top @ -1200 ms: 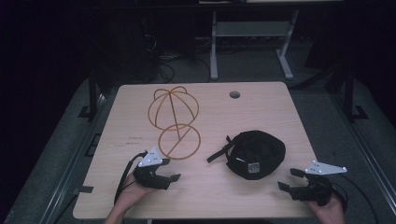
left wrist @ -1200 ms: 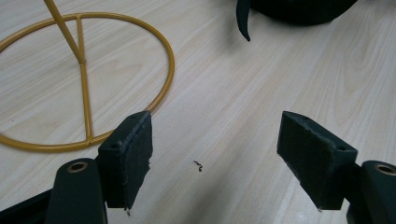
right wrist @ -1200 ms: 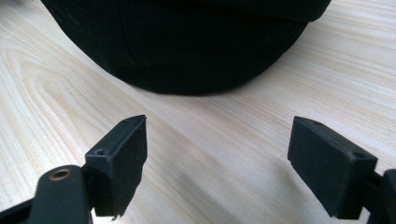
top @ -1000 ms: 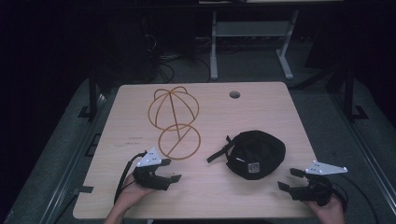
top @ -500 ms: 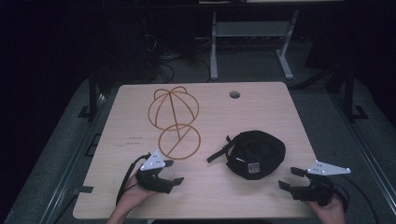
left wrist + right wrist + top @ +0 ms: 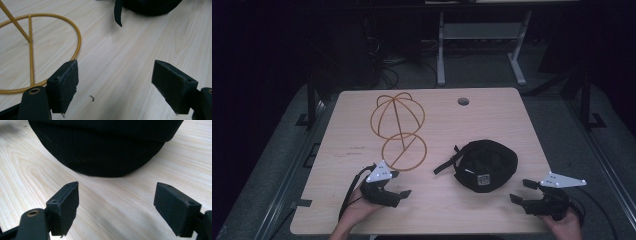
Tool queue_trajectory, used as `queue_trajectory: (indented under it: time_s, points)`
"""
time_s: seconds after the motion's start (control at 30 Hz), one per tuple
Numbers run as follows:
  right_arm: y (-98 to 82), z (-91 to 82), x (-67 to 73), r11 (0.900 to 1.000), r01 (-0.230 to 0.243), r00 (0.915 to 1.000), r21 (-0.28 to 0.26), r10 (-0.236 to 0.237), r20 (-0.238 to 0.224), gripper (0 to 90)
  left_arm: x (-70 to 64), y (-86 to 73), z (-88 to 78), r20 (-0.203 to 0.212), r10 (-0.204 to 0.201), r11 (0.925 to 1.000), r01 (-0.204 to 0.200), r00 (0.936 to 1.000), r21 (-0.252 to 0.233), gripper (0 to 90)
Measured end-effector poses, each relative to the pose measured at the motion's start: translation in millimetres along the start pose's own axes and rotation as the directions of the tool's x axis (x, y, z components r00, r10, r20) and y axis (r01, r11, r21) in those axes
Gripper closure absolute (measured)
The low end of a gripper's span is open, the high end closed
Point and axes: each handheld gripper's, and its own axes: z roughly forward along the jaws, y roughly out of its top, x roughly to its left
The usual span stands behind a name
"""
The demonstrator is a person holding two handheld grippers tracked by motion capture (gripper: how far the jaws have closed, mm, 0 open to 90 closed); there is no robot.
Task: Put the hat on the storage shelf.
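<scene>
Resting near the black cap point(image 6: 486, 165), both claws gape empty.

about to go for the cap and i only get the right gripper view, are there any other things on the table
Observer: Yes, a gold wire stand lies left of the black cap, apart from it.
Operator: where's the left claw
Observer: The left claw hovers open and empty beside the stand's ring base.
Operator: anything loose on the cap
Observer: A black strap trails from its left side toward the stand.
</scene>
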Motion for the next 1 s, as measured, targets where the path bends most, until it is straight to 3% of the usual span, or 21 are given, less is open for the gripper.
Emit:
queue_trajectory:
  time_s: [0.43,0.53,0.77,1.0]
  points:
    - [-0.4,1.0,-0.6,1.000,0.005,1.0000,0.002,-0.005,-0.006,19.9,-11.3,14.0,4.0,0.005,0.047,0.9989,-0.047,0.9989,-0.007,21.4]
    - [-1.2,-0.9,-1.7,1.000,-0.002,1.0000,-0.001,0.002,-0.007,19.9,-14.5,20.3,4.3,0.038,0.030,0.9992,-0.029,0.9988,-0.029,21.5]
    - [-1.8,-1.9,-2.4,1.000,-0.003,1.0000,-0.008,0.003,-0.006,19.8,-23.6,44.3,3.5,0.076,0.071,0.9968,-0.068,0.9946,-0.044,21.5]
    - [-1.4,-1.7,-0.4,1.000,0.001,0.9999,-0.011,-0.001,-0.012,19.9,-36.3,67.4,15.2,0.119,0.110,0.9938,-0.107,0.9868,-0.031,21.5]
